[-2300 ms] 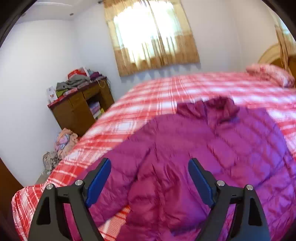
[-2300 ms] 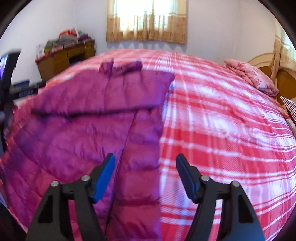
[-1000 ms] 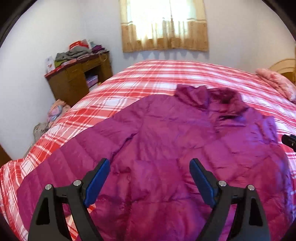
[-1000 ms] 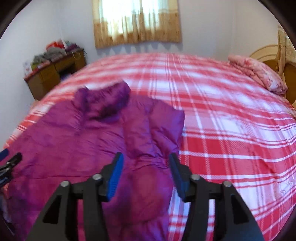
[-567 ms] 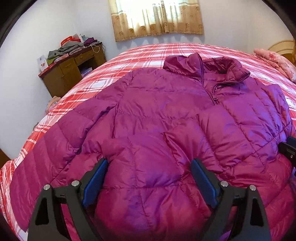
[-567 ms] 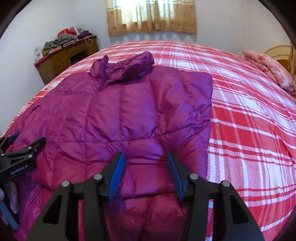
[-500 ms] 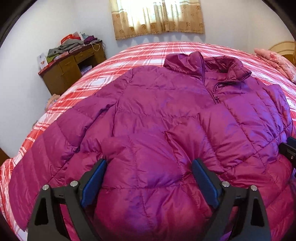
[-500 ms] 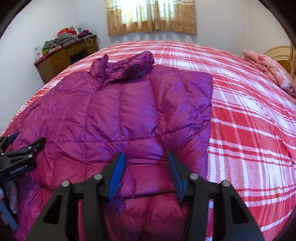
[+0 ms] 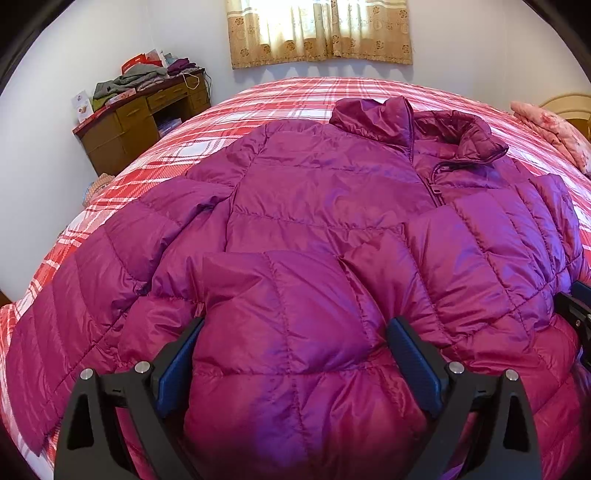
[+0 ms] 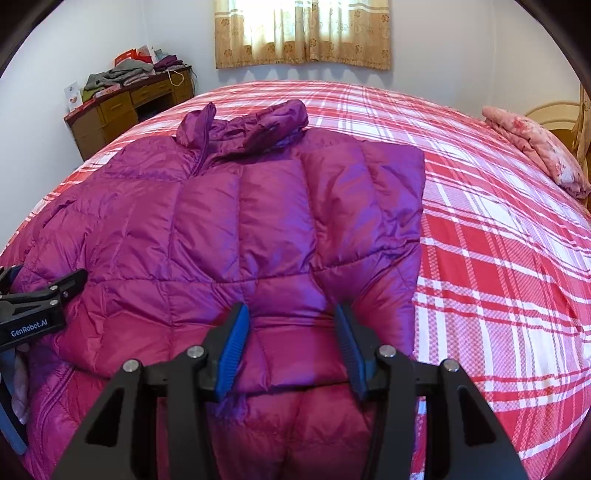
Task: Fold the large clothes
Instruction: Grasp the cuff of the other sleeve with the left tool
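We see a magenta quilted down jacket (image 9: 325,206) lying front-up on a bed covered by a red-and-white plaid bedspread (image 10: 498,258), collar toward the curtained window (image 9: 319,31). The left wrist view alone shows the zipper (image 9: 430,184), the open collar lining and the full left sleeve (image 9: 92,280) stretched toward the bed's near corner; the right wrist view alone shows the other sleeve folded across the chest as a flat panel (image 10: 332,206) with a straight outer edge, and broad bare bedspread beyond it up to the pink pillow (image 10: 535,147). The left gripper (image 9: 295,354) stands wide, its jaws having just been opening, with a puffed bulge of the hem region between the blue pads (image 9: 173,369); whether the pads press on it we cannot tell. The right gripper (image 10: 291,343) stands about half open, straddling a ridge of jacket fabric near the folded panel's lower edge; contact is likewise unclear. Each gripper appears at the margin of the other's view. A wooden desk (image 10: 122,110) piled with clothes stands by the far wall, well apart from the jacket.
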Demonstrator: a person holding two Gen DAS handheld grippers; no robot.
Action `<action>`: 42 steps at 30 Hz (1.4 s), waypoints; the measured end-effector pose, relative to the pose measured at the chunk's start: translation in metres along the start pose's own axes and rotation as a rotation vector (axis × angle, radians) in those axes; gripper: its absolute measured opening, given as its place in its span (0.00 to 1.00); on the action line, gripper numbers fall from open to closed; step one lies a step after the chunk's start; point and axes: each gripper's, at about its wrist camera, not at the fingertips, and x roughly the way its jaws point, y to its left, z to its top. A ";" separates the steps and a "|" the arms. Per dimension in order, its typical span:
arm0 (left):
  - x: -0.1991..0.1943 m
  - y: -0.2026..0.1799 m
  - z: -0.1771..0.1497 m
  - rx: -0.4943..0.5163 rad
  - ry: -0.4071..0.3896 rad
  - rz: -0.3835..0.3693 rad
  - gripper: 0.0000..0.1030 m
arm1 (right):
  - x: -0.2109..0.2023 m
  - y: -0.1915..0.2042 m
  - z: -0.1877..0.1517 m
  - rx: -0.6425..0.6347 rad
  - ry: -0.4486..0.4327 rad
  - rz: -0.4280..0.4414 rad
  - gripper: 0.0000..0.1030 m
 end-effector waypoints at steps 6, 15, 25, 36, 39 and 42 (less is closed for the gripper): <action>0.000 0.001 -0.001 -0.004 0.001 -0.004 0.94 | 0.001 0.001 0.000 -0.004 0.000 -0.005 0.50; 0.002 0.000 0.000 -0.002 0.001 0.002 0.95 | 0.002 0.002 0.000 -0.009 0.002 -0.012 0.50; 0.001 -0.001 0.000 0.004 0.001 0.009 0.96 | 0.006 0.010 0.003 -0.053 0.018 -0.068 0.52; -0.074 0.051 0.004 0.023 -0.083 -0.083 0.95 | -0.050 0.011 -0.013 -0.069 -0.043 -0.079 0.85; -0.091 0.097 -0.014 0.030 -0.097 -0.019 0.95 | -0.064 0.015 -0.029 -0.089 -0.024 -0.055 0.85; -0.092 0.160 -0.039 -0.007 -0.073 0.100 0.95 | -0.079 0.015 -0.045 -0.077 -0.029 -0.028 0.85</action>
